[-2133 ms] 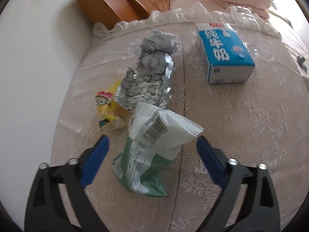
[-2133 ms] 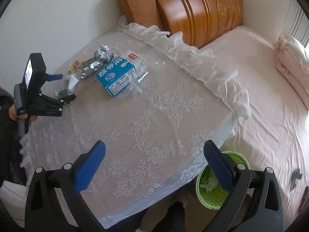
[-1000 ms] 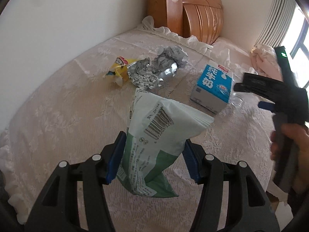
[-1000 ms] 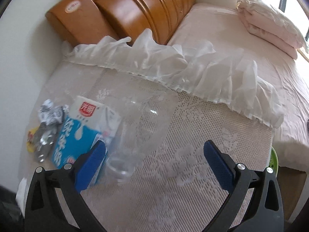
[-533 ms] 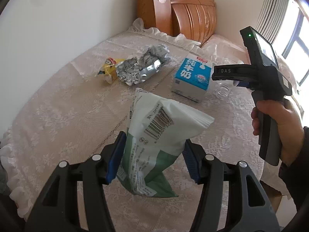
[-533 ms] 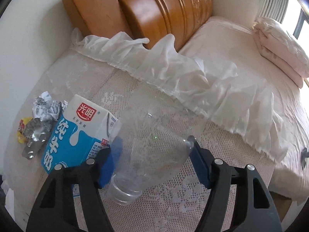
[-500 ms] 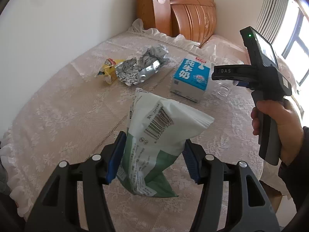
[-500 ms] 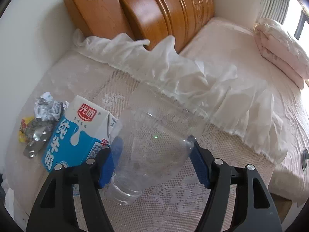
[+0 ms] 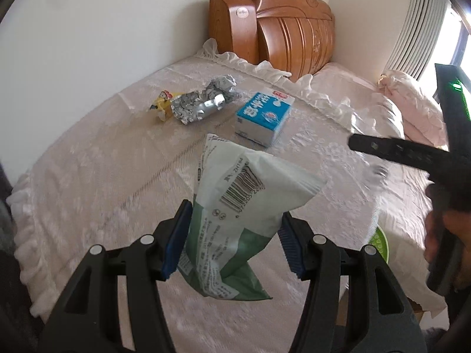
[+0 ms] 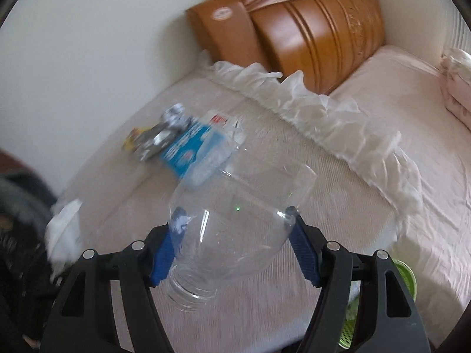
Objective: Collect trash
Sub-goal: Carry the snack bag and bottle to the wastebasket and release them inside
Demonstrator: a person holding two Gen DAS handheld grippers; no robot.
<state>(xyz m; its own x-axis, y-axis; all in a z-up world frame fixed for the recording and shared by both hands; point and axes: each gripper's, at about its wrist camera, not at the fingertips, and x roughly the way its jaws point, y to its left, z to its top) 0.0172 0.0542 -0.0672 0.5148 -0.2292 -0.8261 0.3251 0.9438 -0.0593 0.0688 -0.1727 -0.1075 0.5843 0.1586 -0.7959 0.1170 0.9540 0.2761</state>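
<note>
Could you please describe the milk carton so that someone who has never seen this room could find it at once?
Start from the carved wooden headboard in the corner and come forward onto the lace-covered table. The milk carton lies on its side there, right of the crumpled foil and a small yellow wrapper. It is the only box-shaped piece, blue and white with a red logo.

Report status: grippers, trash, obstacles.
Left gripper shut on snack bag. Right gripper shut on clear bottle. Carton, foil remain. Nothing blocking.
</note>
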